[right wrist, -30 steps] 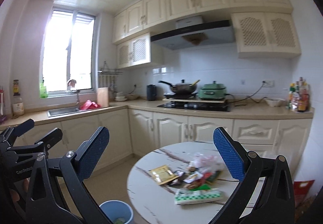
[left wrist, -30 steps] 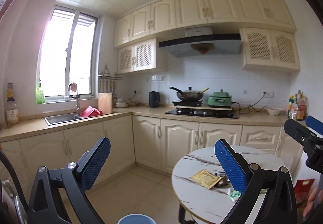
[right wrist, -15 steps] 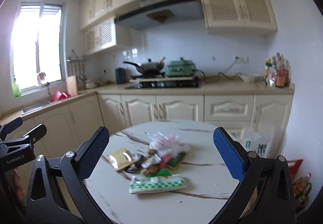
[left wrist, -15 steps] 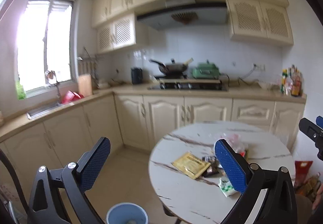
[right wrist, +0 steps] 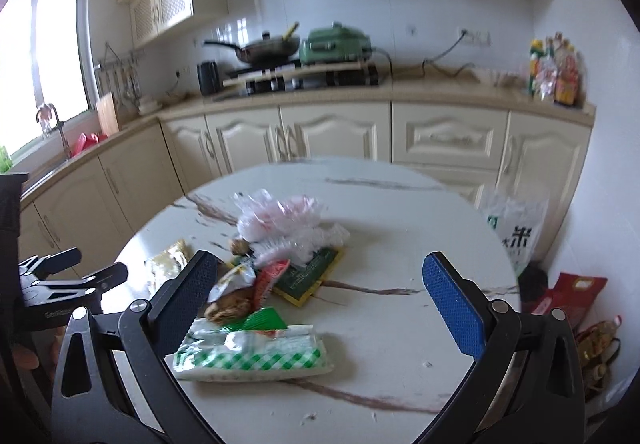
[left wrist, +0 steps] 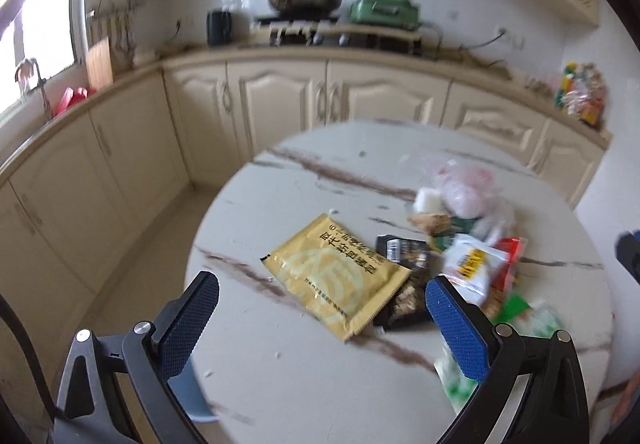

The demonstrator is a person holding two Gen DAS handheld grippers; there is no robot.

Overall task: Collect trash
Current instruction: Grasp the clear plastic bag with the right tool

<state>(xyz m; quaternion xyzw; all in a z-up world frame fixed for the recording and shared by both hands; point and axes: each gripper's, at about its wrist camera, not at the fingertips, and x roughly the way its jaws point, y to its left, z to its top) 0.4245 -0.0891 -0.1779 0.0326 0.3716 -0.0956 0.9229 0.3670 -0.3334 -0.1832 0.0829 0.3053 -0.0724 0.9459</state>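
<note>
The left claw hangs spread wide and empty above the near edge of the round white marble-patterned counter, its blue ribbed pads well apart; between them, flat on the counter, lies the flat yellow foil sachet with dark printed characters. The right claw is likewise spread and holds nothing, hovering over the same counter. Taking the yellow sachet as the landmark: touching its right edge is a black snack wrapper, partly under it; just beyond that sits a heap of trash, with a white and yellow crinkled packet and a red wrapper beside it. Farther right of the sachet and nearer the counter's front edge lies a long green-and-white checked plastic packet, which in the right wrist view rests just ahead of the right claw's left pad. Behind the heap, away from the sachet, stands a crumpled clear plastic bag with pink showing through it; what is inside cannot be made out. A dark green flat packet with a yellow border lies under that bag's front. Left of the sachet, below the counter's edge, part of a blue bin shows, its contents hidden. On the floor right of the counter stands a white printed sack.
</note>
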